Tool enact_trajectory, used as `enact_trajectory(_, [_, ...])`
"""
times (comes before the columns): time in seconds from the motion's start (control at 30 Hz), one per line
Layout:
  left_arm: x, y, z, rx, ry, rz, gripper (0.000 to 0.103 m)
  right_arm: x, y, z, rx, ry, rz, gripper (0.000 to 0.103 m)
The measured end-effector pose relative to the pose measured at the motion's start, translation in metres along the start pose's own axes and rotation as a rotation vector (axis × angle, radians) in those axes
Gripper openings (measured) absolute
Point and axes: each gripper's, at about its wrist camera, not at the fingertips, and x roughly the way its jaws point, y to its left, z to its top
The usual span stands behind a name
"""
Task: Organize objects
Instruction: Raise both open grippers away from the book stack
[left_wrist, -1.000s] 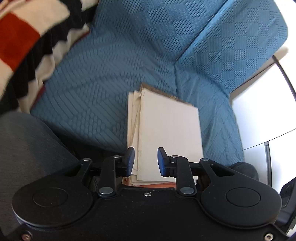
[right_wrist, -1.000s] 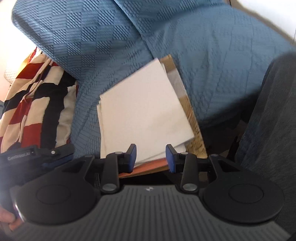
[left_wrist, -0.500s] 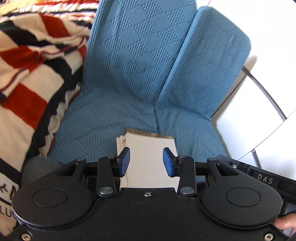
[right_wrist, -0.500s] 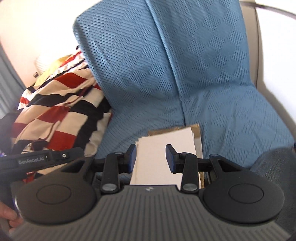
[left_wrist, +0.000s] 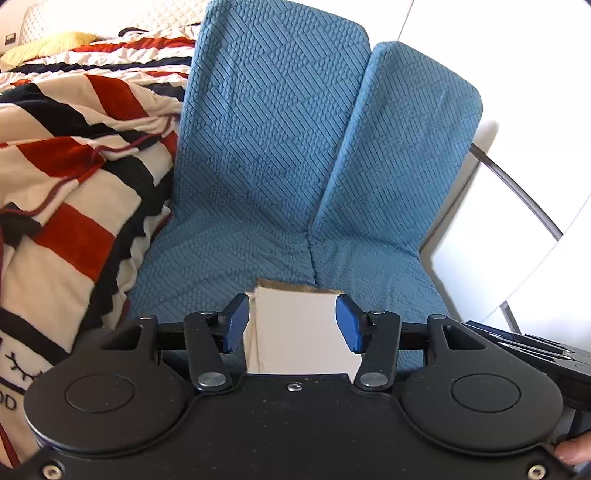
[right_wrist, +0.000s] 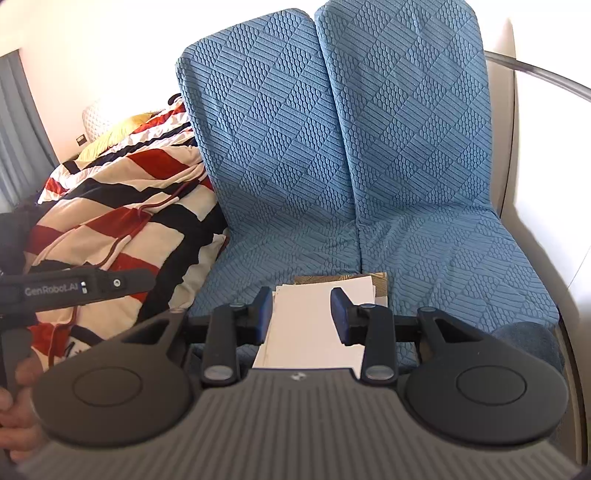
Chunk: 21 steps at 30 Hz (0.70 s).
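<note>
Papers on blue seat — beyond open jaws, untouched.

We logged a blue quilted seat; left of it, touching, a red, black and cream striped blanket.

One stack of white paper sheets lies on the seat — the number of sheets cannot be told. One brown cardboard piece shows under it. Two blue quilted cushions stand side by side. One striped blanket — red, black and cream — lies beside them, and one yellow pillow behind.
</note>
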Motion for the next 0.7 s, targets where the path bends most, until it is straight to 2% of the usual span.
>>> enact_trajectory(0.07, [0.000, -0.002, -0.006, 0.002, 0.009, 0.000, 0.051, 0.000, 0.000, -0.004, -0.002, 0.005, -0.007, 0.038])
enact_trajectory(0.17, [0.000, -0.005, -0.014, 0.018, 0.011, 0.015, 0.058, -0.001, 0.000, -0.009, -0.013, 0.007, -0.025, 0.038])
enact_trajectory(0.23, [0.001, -0.006, -0.018, 0.015, 0.021, 0.020, 0.061, 0.000, -0.002, -0.013, -0.012, 0.012, -0.029, 0.045])
enact_trajectory(0.3, [0.003, -0.006, -0.023, 0.017, 0.030, 0.025, 0.073, 0.001, -0.005, -0.016, -0.006, 0.019, -0.030, 0.048])
enact_trajectory(0.33, [0.003, -0.007, -0.026, 0.025, 0.030, 0.027, 0.077, 0.002, -0.006, -0.018, -0.010, 0.023, -0.043, 0.056])
enact_trajectory(0.37, [0.005, -0.007, -0.028, 0.030, 0.031, 0.032, 0.087, 0.003, -0.007, -0.019, -0.015, 0.023, -0.055, 0.062])
enact_trajectory(0.43, [0.007, -0.006, -0.031, 0.031, 0.036, 0.044, 0.093, 0.004, -0.009, -0.023, -0.015, 0.018, -0.066, 0.091])
enact_trajectory(0.47, [0.008, -0.006, -0.033, 0.029, 0.040, 0.048, 0.097, 0.006, -0.010, -0.024, -0.019, 0.020, -0.068, 0.095])
enact_trajectory(0.6, [0.013, -0.006, -0.038, 0.024, 0.058, 0.048, 0.102, 0.012, -0.013, -0.028, -0.019, 0.048, -0.093, 0.095])
enact_trajectory(0.7, [0.017, -0.008, -0.042, 0.036, 0.066, 0.061, 0.102, 0.012, -0.017, -0.030, -0.010, 0.043, -0.100, 0.095])
